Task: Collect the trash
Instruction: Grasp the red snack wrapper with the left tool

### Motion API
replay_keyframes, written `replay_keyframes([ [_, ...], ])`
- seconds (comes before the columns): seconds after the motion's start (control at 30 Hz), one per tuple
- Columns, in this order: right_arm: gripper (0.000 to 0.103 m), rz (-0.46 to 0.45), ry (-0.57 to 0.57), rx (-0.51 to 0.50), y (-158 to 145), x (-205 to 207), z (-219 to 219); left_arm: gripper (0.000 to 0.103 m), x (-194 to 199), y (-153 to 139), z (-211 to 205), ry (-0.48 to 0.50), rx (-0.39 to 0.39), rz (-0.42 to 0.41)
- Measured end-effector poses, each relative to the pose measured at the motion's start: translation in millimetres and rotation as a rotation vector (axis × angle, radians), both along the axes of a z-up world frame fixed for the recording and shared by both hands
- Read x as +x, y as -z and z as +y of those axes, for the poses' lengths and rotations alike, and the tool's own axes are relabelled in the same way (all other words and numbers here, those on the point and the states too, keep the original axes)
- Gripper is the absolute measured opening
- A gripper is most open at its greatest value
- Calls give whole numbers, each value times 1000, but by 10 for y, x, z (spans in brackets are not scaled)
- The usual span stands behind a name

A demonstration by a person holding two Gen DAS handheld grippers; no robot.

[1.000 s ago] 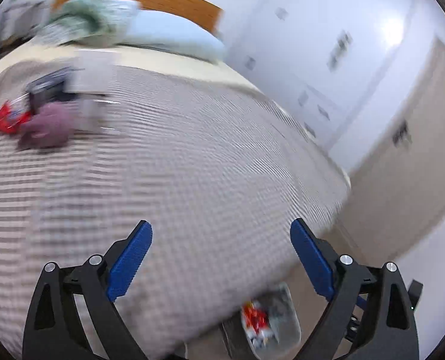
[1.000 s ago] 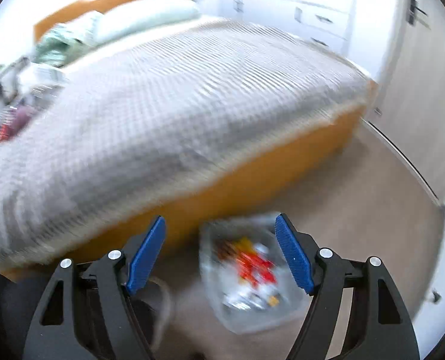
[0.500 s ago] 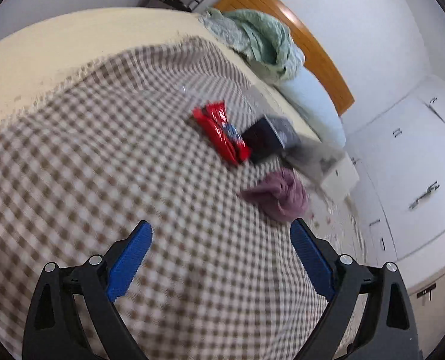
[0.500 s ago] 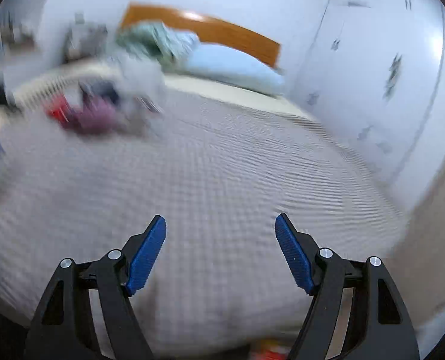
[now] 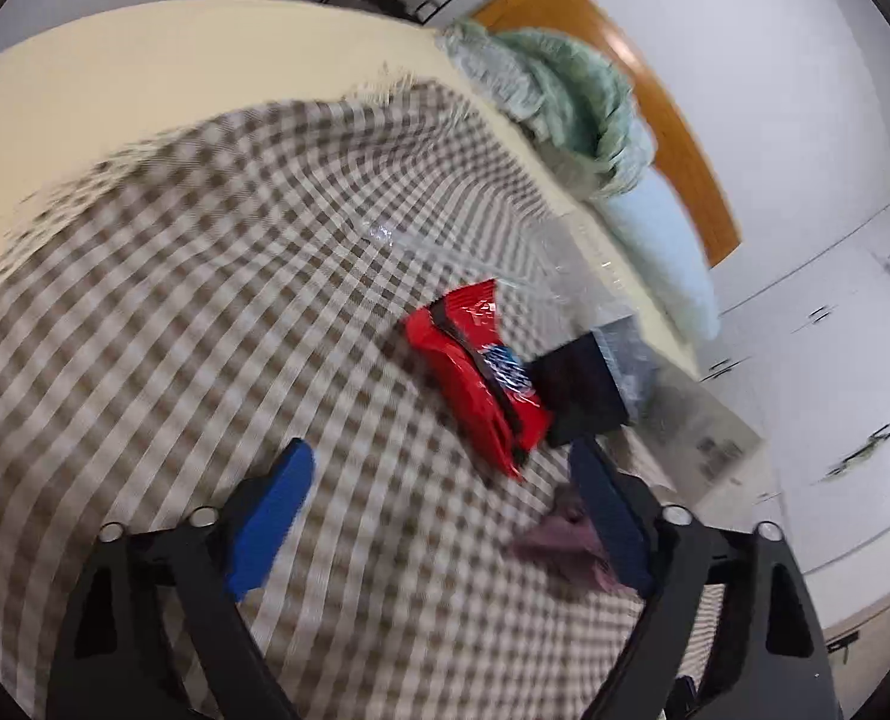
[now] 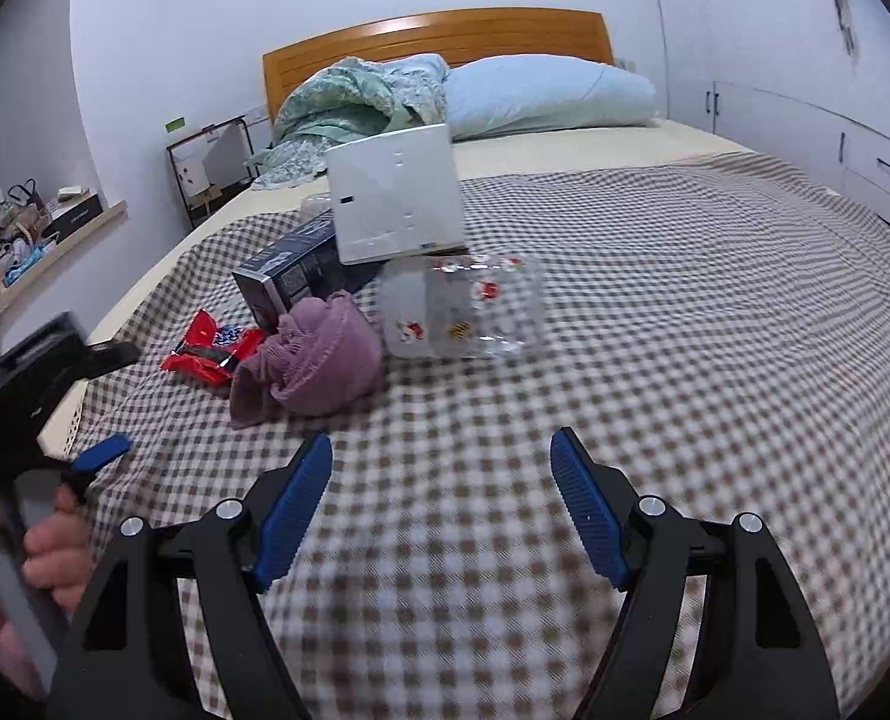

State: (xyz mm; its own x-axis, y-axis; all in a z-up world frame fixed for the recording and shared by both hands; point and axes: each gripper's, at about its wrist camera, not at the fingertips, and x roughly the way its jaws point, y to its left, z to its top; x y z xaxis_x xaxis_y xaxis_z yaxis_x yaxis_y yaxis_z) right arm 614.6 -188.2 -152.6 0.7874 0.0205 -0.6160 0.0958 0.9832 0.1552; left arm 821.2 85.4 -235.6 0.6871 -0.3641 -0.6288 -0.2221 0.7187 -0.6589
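A red snack wrapper [image 5: 475, 366] lies on the checked bedspread, just beyond my open, empty left gripper [image 5: 439, 516]. It also shows in the right wrist view [image 6: 214, 348]. Beside it are a dark box [image 6: 289, 270], a crumpled purple cloth [image 6: 319, 360], a clear plastic bag [image 6: 463, 315] and a white box [image 6: 394, 204]. My right gripper [image 6: 442, 504] is open and empty, over the bedspread short of the pile. The left gripper [image 6: 100, 450] is visible at its left.
The checked bedspread [image 6: 655, 330] covers the bed. A green blanket [image 6: 349, 102] and a blue pillow [image 6: 547, 90] lie at the wooden headboard [image 6: 445, 30]. White cupboards [image 6: 805, 120] line the right wall. A cluttered shelf [image 6: 37, 234] is at the left.
Both grippers have swung away from the floor bin up to the bed. The left one has closed in on the red wrapper; the right one now faces the pile.
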Motion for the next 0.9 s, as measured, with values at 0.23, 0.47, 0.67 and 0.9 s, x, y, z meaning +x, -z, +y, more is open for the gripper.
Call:
replay_keyframes([
  [0.23,72,23,-44,-7,160,117,-20,76,504,25,-123,-23,107,30],
  [0.47,72,34,-60,25,192,165,-66,37,672,73,-97,-77,138,25],
  [0.67,72,33,-68,37,188,158,-72,0,549,15,93,-111,62,12],
  [0.9,72,20,-58,22,169,73,-70,0,343,-204,190,-122,25,-34],
])
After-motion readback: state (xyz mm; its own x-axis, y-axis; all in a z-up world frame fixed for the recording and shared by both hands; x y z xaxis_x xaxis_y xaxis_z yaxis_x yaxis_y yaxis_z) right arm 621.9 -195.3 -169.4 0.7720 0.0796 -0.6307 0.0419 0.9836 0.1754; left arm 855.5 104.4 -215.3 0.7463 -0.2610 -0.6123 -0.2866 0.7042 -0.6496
